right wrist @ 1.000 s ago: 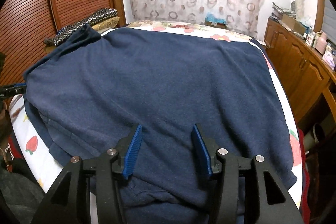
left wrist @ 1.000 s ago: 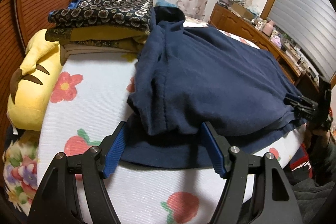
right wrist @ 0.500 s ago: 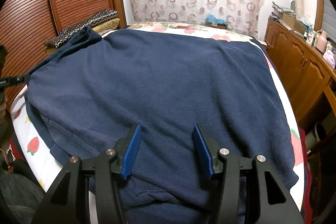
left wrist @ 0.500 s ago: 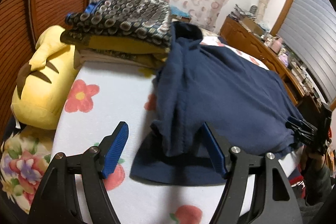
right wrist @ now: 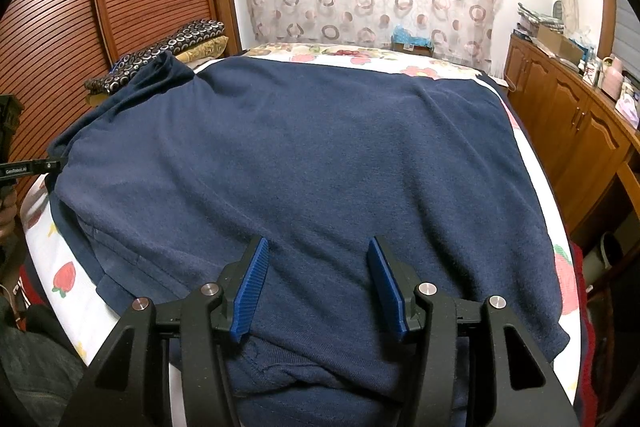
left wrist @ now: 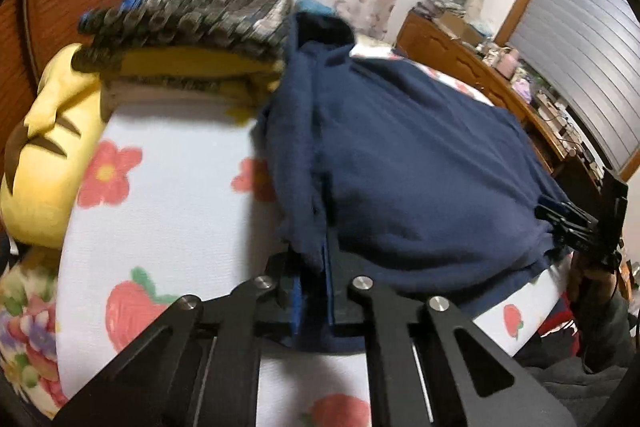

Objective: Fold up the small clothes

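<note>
The navy shirt [right wrist: 312,163] lies spread over the floral sheet [left wrist: 168,195], filling the middle of the right wrist view; the left gripper [left wrist: 314,279], low centre of its view, has just closed and now clenches a fold at the shirt's near edge; the right gripper [right wrist: 318,285], bottom centre, stands released, its jaws apart over the cloth; folded clothes [left wrist: 192,23] are stacked upper left.

A navy garment [right wrist: 320,155] and folded clothes [left wrist: 192,39] (stacked) lie on the flower-printed bed [left wrist: 168,211].
</note>
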{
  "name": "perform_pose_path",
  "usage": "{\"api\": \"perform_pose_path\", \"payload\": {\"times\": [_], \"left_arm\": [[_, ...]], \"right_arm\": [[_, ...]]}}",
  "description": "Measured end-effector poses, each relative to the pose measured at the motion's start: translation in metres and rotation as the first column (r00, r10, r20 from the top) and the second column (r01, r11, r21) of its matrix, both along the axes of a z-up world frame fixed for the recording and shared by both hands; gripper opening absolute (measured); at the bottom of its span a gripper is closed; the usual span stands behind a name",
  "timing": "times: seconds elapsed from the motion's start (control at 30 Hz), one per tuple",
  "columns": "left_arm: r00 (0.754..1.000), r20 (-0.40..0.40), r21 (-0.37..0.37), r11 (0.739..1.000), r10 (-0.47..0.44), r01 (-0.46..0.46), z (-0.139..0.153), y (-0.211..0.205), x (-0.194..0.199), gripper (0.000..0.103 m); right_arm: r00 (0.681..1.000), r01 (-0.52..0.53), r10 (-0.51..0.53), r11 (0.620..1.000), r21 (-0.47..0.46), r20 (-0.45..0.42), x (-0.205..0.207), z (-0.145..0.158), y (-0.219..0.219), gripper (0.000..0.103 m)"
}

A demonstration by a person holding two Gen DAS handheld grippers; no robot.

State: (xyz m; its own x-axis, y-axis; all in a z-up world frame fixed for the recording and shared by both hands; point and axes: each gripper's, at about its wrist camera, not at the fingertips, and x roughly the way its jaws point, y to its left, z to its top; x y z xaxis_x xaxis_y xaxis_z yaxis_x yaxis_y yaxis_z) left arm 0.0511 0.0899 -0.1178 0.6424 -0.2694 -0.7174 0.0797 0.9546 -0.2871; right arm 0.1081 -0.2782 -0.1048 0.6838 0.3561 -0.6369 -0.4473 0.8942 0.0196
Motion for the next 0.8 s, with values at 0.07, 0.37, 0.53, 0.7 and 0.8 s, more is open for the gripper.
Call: {"api": "perform_pose_path", "payload": {"times": [0.07, 0.37, 0.53, 0.7, 0.8], "left_arm": [[0.997, 0.068, -0.025, 0.999, -0.021, 0.023, 0.017, -0.007, -0.002, 0.008], [0.959, 0.258, -0.045, 0.99, -0.117, 0.133, 0.09, -0.067, 0.017, 0.008], [0.92, 0.32, -0.039, 0.967, -0.228, 0.253, 0.118, -0.113, 0.031, 0.007], [0.886, 0.337, -0.018, 0.939, -0.317, 0.343, 0.138, -0.158, 0.044, 0.007], [0.851, 0.356, 0.021, 0.914, -0.386, 0.406, 0.156, -0.196, 0.045, 0.007]], "right_arm": [[1.0, 0.0, 0.0, 1.0, 0.004, -0.001, 0.0, 0.0, 0.001, 0.054], [0.999, 0.027, -0.026, 0.998, 0.056, -0.024, 0.004, 0.002, -0.007, 0.054], [0.998, 0.06, -0.057, 0.995, 0.079, -0.036, 0.006, 0.007, -0.018, 0.054], [0.996, 0.085, -0.087, 0.994, 0.062, 0.025, -0.002, 0.025, -0.027, 0.054], [0.993, 0.105, -0.109, 0.992, 0.076, 0.051, -0.007, 0.034, -0.035, 0.054]]}}
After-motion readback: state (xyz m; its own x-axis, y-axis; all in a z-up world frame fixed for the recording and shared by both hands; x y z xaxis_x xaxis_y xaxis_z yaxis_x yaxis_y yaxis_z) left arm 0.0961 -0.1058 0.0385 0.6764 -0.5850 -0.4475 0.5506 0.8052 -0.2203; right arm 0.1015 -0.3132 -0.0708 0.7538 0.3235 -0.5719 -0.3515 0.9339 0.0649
